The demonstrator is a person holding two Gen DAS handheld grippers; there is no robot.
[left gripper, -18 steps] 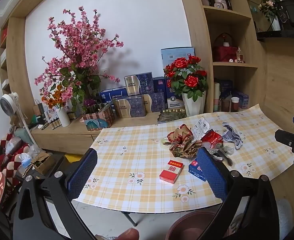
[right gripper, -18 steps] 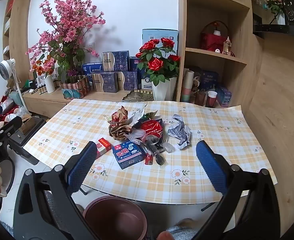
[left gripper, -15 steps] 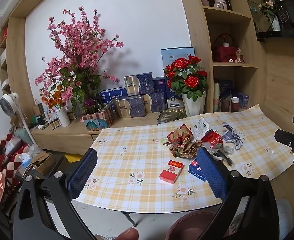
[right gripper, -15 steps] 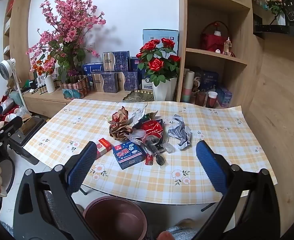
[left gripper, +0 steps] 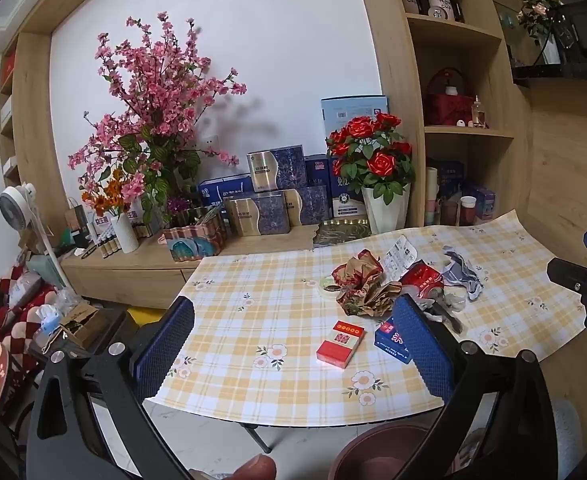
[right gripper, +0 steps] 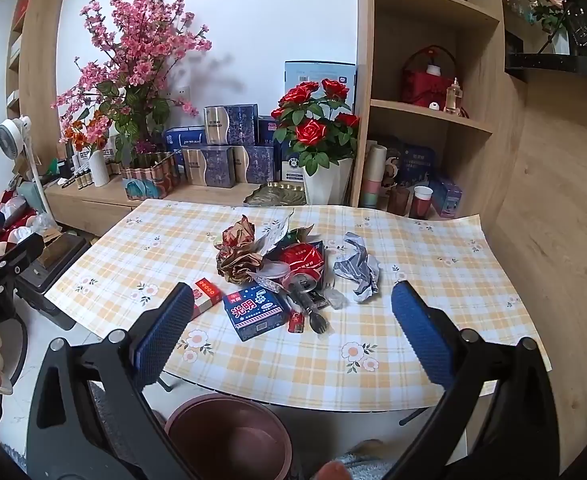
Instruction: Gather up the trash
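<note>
Nothing is collected yet: both the left tongs (left gripper: pixel 293 344) and right tongs (right gripper: pixel 291 330) gape wide and empty, short of the trash heap (right gripper: pixel 289 268) mid-tabletop (right gripper: pixel 433 280); next, one must reach in, pinch a piece, then drop it into the brown bin (right gripper: pixel 229 436) below

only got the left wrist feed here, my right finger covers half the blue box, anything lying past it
Observer: Yes, in the right wrist view a dark plastic spoon lies just right of the blue box, beside a small red scrap.
Operator: is the bin empty
Observer: The brown bin under the table edge looks empty inside.
Operator: right gripper holding anything
Observer: No, the right gripper is open and empty.
</note>
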